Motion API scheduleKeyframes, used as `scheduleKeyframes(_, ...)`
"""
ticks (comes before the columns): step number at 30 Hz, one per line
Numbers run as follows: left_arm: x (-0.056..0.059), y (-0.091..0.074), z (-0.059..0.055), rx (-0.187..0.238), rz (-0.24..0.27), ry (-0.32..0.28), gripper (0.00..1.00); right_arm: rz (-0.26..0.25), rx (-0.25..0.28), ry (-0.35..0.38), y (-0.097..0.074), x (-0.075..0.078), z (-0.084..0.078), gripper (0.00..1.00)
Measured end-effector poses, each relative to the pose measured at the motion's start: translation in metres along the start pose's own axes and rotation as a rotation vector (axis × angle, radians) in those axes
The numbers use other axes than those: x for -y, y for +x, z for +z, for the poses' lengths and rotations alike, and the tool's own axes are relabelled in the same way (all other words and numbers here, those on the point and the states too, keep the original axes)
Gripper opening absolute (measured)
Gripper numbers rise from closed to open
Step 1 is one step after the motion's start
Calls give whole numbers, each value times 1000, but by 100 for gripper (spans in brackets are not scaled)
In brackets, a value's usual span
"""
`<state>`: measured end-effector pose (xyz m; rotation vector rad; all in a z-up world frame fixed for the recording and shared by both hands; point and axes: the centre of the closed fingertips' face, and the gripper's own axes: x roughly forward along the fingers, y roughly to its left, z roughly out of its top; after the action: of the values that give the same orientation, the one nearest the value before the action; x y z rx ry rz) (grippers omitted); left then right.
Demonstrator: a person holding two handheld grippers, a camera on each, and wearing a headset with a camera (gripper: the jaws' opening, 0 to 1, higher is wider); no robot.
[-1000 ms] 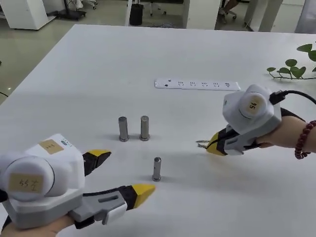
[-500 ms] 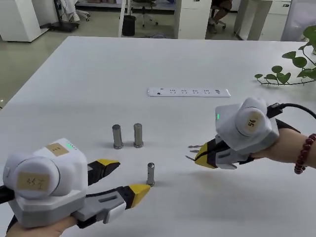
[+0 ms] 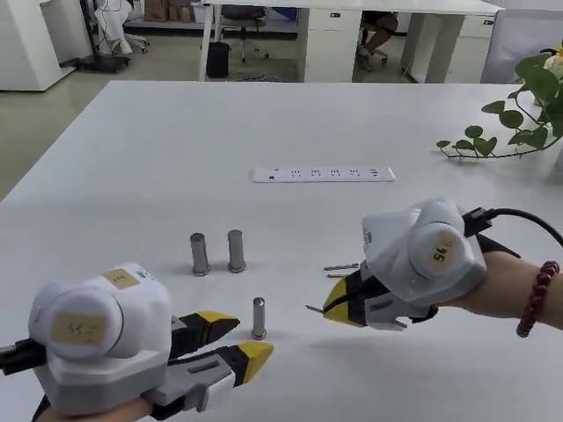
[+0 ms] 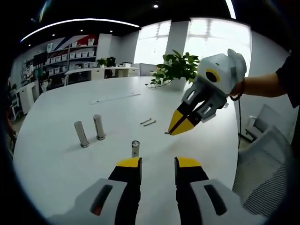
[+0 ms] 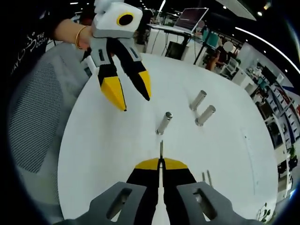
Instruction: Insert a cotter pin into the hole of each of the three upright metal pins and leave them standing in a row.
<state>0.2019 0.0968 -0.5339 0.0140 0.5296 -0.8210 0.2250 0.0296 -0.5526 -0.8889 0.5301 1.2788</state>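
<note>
r gripper pinches cotter pin; l gripper agape

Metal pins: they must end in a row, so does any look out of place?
Yes. The near pin stands alone, nearer the person than the far pair and off their line. All three are upright.

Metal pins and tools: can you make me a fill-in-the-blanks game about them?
___ metal pins stand upright on the table.
The left tool is ___, not shut.
The right tool grips one cotter pin; ___ more lie loose beside it.
Missing words: three, open, two.
</note>
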Motion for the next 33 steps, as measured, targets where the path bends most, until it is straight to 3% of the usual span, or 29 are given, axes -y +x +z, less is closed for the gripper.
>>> scheduleKeyframes(9,11,6,2,-12,-34,-68,19,11,41,-60,-2,-17,20,0)
scheduleKeyframes(22,24,7,-1,-29,-84,-132,12,17,71,-135,-3,-31,38,0)
scheduleKeyframes(33,30,6,5,-1,-112,-197,5,26,80,-173,-4,-38,46,0)
